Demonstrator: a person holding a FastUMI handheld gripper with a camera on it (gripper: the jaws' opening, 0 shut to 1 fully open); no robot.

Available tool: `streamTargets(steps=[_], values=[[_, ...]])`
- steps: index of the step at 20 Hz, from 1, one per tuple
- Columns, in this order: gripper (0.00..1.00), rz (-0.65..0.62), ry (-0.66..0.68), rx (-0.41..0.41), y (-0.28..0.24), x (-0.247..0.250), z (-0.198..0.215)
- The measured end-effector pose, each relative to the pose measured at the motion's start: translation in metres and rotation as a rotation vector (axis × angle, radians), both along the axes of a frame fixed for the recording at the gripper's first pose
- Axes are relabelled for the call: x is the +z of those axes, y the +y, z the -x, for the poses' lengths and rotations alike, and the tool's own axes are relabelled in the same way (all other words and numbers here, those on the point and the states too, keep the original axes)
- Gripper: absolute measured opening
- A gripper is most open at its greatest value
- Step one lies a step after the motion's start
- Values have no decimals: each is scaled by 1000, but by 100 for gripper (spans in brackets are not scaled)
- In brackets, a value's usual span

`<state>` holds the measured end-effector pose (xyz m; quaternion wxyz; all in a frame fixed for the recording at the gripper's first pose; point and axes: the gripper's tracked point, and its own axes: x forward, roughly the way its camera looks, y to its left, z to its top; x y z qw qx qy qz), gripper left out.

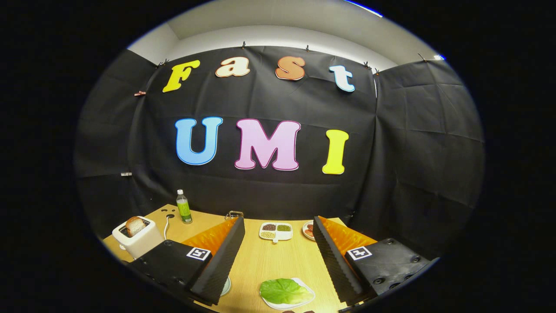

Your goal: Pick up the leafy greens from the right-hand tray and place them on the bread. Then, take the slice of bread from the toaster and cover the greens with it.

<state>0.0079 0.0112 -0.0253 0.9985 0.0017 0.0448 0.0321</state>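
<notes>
A leafy green [284, 290] lies on a white tray [309, 296] on the wooden table, low between my two fingers and nearer the right one. My gripper [278, 220] is open and holds nothing, its fingers spread wide above the table. Off to the left, beyond the left finger, stands a white toaster [140, 240] with a slice of bread [135, 225] sticking up out of its slot. The rim of a pale plate [226, 287] peeks out under the left finger; what lies on it is hidden.
A green bottle [183, 207] stands at the table's back left beside a white cable. A divided white dish [276, 231] of beans sits at the far edge between the fingertips. A small plate of red food [308, 230] sits behind the right fingertip.
</notes>
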Motion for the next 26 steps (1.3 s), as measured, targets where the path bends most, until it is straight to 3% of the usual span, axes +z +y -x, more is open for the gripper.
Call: streamTargets(steps=[14,21,26], values=[[98,-49,157,38,-2,-55,-20],[98,-8,295,80,-15,-125,-22],[98,40,439,168,-17,-192,-20]])
